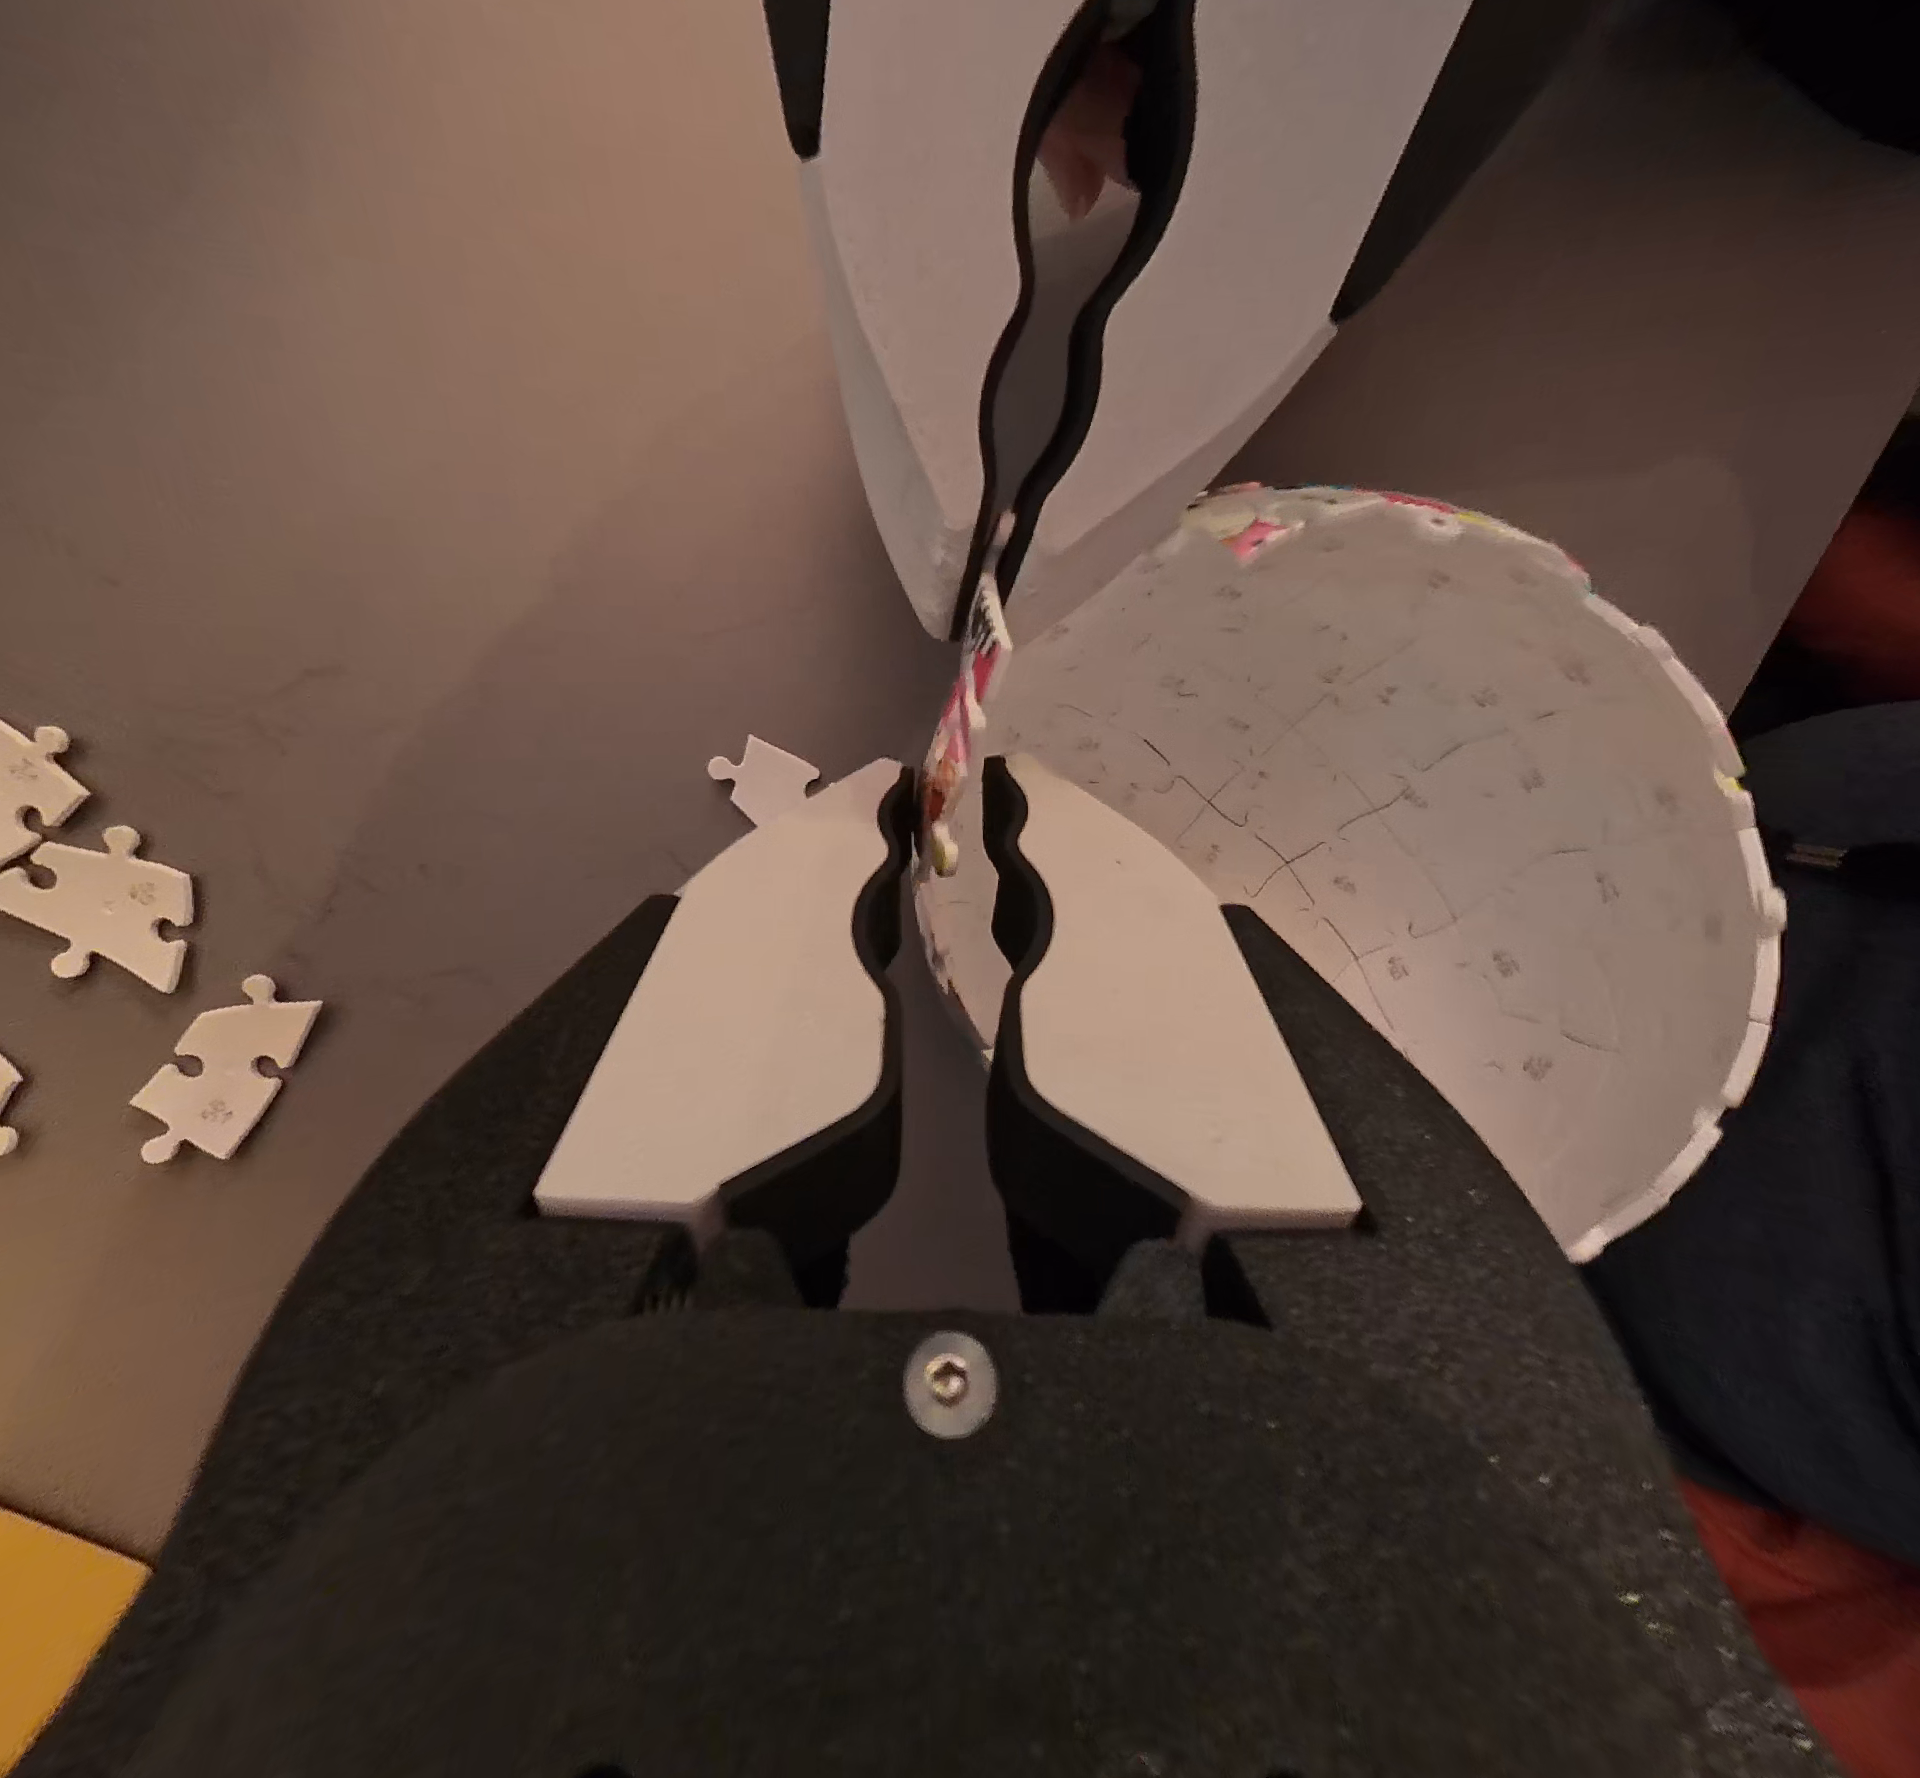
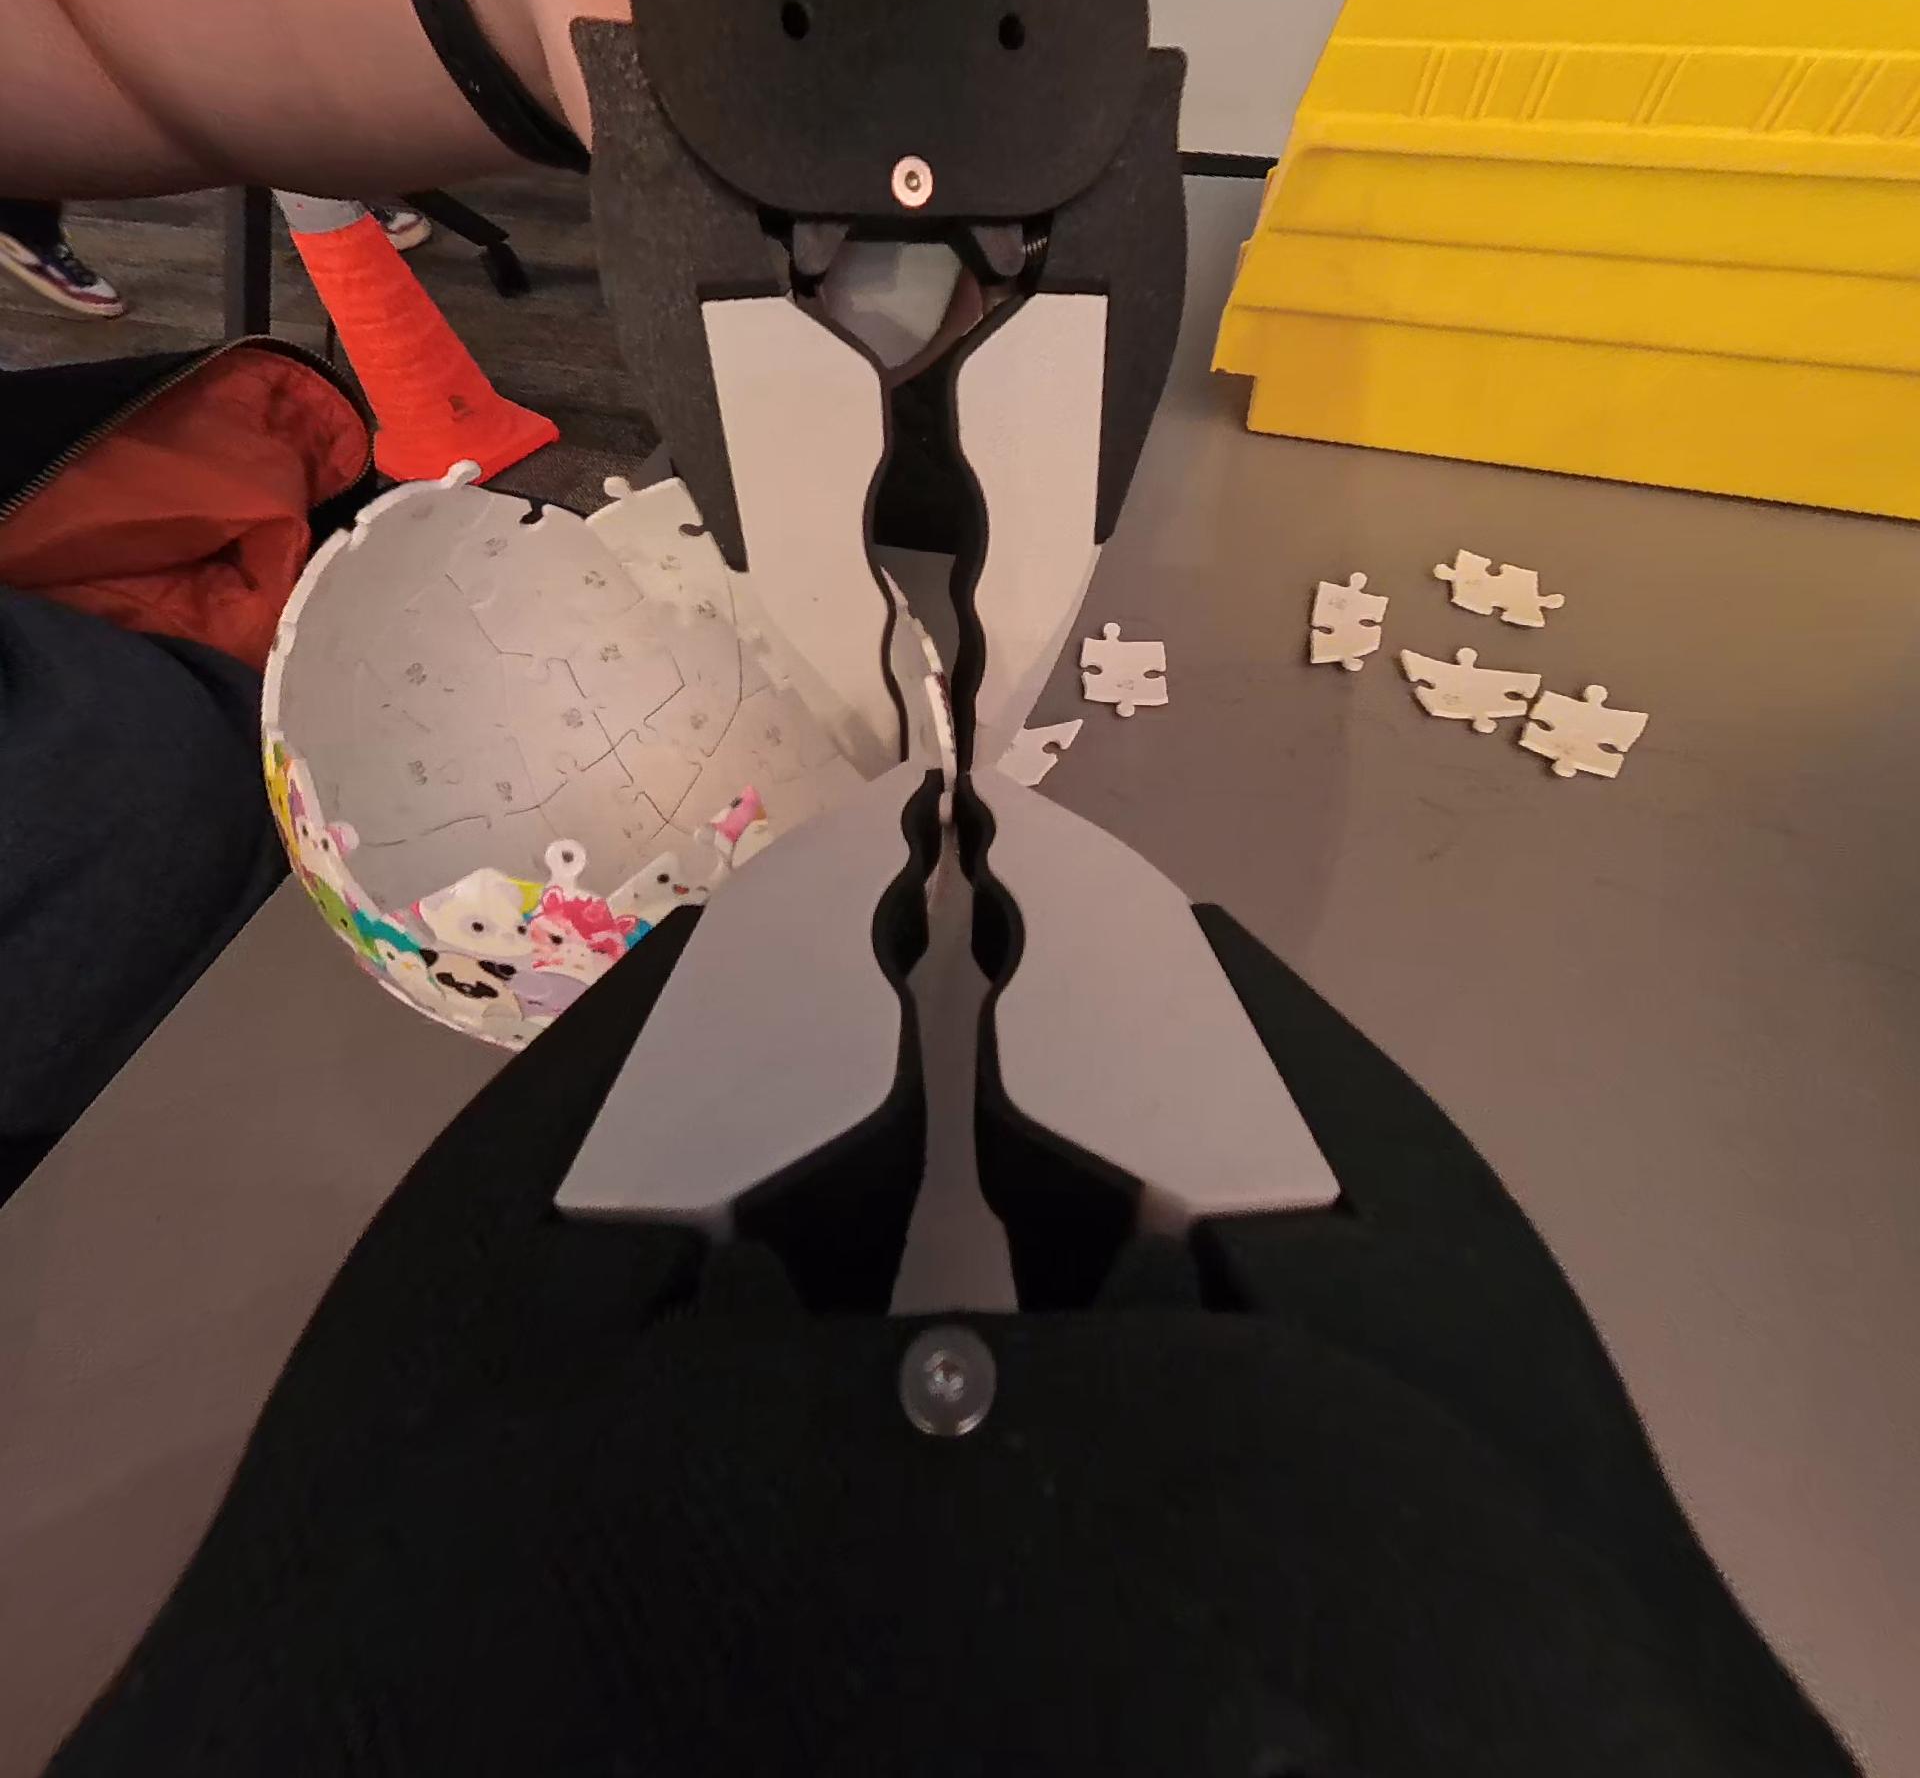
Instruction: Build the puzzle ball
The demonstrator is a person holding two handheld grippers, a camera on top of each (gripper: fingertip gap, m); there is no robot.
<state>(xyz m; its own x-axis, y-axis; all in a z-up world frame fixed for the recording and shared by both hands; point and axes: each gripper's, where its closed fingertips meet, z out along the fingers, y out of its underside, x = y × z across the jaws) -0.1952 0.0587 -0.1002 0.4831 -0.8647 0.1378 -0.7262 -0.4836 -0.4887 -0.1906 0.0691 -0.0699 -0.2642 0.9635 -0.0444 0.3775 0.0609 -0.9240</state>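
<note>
Both grippers are pinching the rim of the half-built ball (image 1: 1403, 845), the left gripper (image 1: 948, 793) nearly closed on the shell's edge and the right gripper (image 2: 943, 798) clamping a piece (image 1: 971, 689) there, while loose pieces (image 2: 1475, 648) beyond are waiting.

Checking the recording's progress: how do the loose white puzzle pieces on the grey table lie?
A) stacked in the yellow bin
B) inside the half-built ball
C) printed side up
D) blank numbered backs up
D: the loose white puzzle pieces lie scattered on the grey table, pale backs upward, no colourful print showing.
</note>
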